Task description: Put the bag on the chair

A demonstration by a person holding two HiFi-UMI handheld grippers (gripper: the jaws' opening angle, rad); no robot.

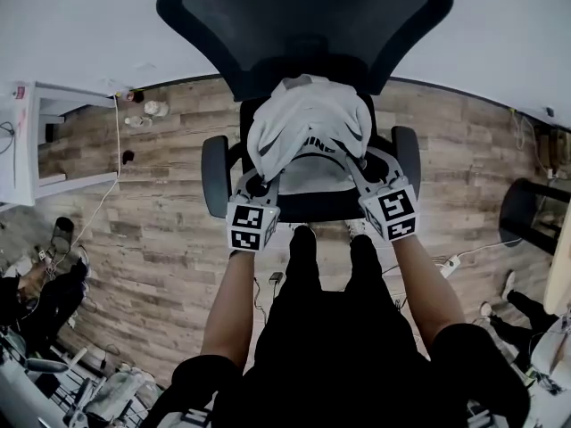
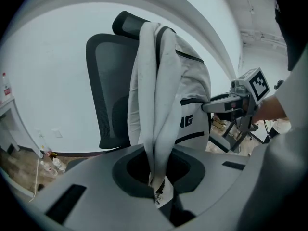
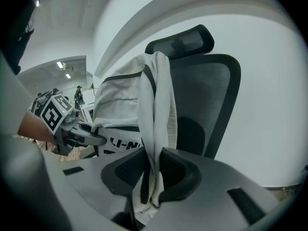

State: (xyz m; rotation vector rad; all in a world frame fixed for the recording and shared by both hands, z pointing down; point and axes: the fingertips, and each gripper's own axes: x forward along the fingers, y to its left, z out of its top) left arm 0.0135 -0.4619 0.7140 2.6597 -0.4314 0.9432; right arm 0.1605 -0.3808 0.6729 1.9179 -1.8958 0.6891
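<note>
Where it bunches, the fabric bag (image 1: 308,123) creases.

You stand in what looks like an office or lab workspace. A black mesh office chair (image 1: 303,25) with armrests sits against a plain white wall (image 1: 80,34) on wood-plank flooring (image 1: 161,239). A white desk unit (image 1: 53,141), a trailing cable (image 1: 117,150), a power strip (image 1: 451,263) and people (image 1: 45,297) at the edges fit that.
</note>
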